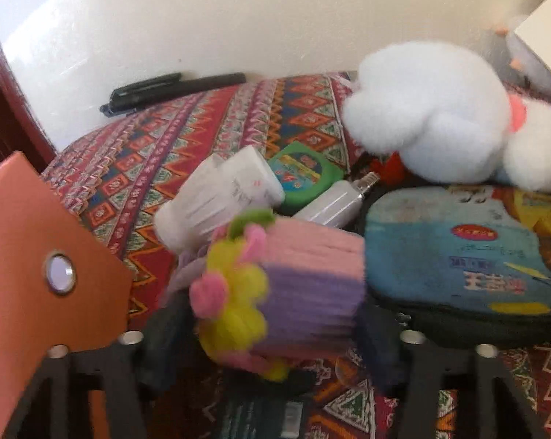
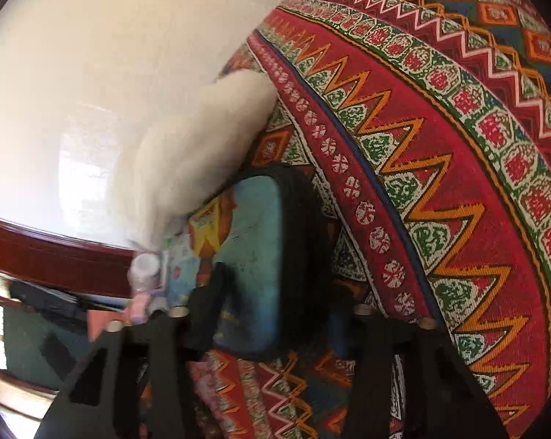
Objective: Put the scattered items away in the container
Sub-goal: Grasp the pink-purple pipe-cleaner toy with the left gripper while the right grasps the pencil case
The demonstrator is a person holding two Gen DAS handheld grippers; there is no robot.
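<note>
Scattered items were what we had come for, and our left hand-held gripper [image 1: 275,333] had its fingers [image 1: 376,344] set either side of a pink-and-purple fuzzy bundle [image 1: 304,285] with a yellow and pink flower on its end, the pads seeming pressed to its sides, so we judged it grasped. Our right hand-held gripper [image 2: 275,325] straddled the edge of a blue printed pouch [image 2: 253,256]; the jaws stood close about it, yet we could not tell whether they truly pinched it or only bracketed it. Beyond the bundle, in the left wrist view, lay a white ribbed bottle [image 1: 216,201], a green packet [image 1: 304,172], a small silver tube [image 1: 334,201] and a white plush toy [image 1: 440,117] resting partly over the pouch; a black pen [image 1: 173,89] sat well apart against the wall. An orange panel [image 1: 37,256] rose at our left, possibly the container's wall, though we could not be sure. By our judgement the tidying was barely begun: nothing visibly sat inside a container, and nearly every piece remained to be gathered. Everything lay on a tabletop covered in a red zigzag-patterned cloth [image 2: 458,183], pushed up against a glossy cream wall [image 1: 238,18] with dark red wooden trim [image 2: 56,252].
</note>
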